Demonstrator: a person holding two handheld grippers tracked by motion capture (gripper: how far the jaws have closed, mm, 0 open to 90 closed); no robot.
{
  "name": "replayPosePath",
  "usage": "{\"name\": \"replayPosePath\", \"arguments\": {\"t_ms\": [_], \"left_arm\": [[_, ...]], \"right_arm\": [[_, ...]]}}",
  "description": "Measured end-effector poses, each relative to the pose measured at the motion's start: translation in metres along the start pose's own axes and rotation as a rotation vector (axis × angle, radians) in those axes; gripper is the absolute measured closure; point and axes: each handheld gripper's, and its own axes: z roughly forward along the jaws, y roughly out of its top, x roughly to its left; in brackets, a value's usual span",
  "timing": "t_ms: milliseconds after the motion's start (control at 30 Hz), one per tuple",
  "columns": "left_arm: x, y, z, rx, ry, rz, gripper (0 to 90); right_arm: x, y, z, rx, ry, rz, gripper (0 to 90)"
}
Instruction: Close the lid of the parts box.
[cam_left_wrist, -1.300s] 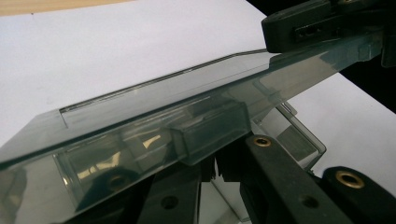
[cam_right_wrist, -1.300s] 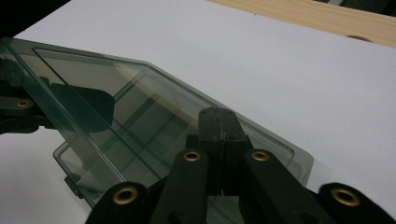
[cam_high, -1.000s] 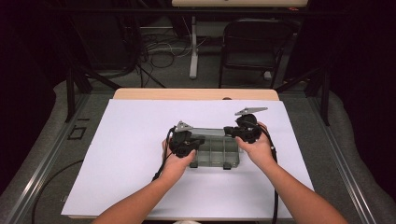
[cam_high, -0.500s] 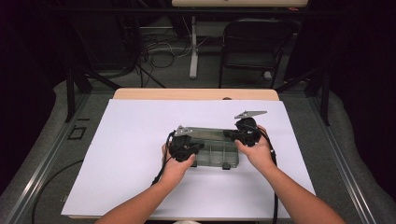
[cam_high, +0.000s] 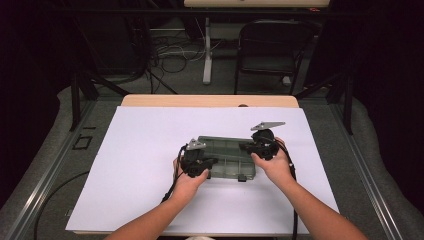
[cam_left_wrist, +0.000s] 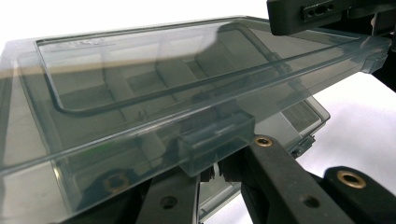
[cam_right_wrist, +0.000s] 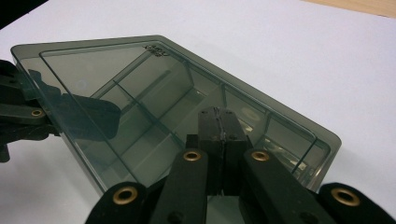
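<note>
Item: box (cam_high: 227, 157), smoky clear plastic, 1 lid, several compartments, mid-table toward the near edge. Light, stiff, slick, brittle at the latch. Left gripper (cam_left_wrist: 219, 170) nearly closed under the raised lid; right gripper (cam_right_wrist: 219, 140) closed, pressing the lid. Grip the rims.

A smoky, see-through plastic organiser box (cam_high: 227, 157) lies a little to the 4 o'clock side of the centre of the white tabletop (cam_high: 140, 150), its long sides running from 9 to 3 o'clock. Thin dividers split the inside into several compartments; nothing can be made out in them. In the left gripper view its clear lid (cam_left_wrist: 154, 88) stands lifted off the tray at the front edge, tilted upward, with a small moulded latch tab (cam_left_wrist: 217, 140) on that edge. In the right gripper view the lid (cam_right_wrist: 140, 107) is a flat tinted pane over the dividers.
</note>
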Motion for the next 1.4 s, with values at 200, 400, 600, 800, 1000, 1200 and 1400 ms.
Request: {"name": "replayPosePath", "arguments": {"t_ms": [200, 400, 600, 800, 1000, 1200, 1400], "left_arm": [[0.000, -0.002, 0.000, 0.003, -0.001, 0.001, 86.6], [0.000, -0.004, 0.000, 0.016, -0.002, 0.000, 85.8], [-0.004, -0.009, -0.004, 0.024, -0.017, -0.003, 84.7], [-0.011, -0.015, -0.014, 0.037, -0.015, 0.027, 83.4], [-0.010, -0.018, -0.020, 0.045, -0.009, 0.030, 83.1], [-0.009, -0.021, -0.023, 0.051, -0.009, 0.022, 82.8], [-0.009, -0.024, -0.024, 0.057, -0.011, 0.025, 82.1]], "right_arm": [[0.001, -0.001, 0.000, 0.005, -0.001, 0.003, 90.0], [0.001, -0.002, 0.001, 0.007, 0.005, 0.006, 90.0], [0.000, -0.004, 0.002, 0.010, 0.005, 0.004, 90.0], [0.001, -0.006, 0.003, 0.022, 0.006, 0.009, 90.0], [0.001, -0.008, 0.004, 0.025, 0.006, 0.014, 90.0], [0.000, -0.010, 0.005, 0.025, 0.002, 0.016, 90.0], [0.000, -0.012, 0.007, 0.029, 0.001, 0.018, 90.0]]}}
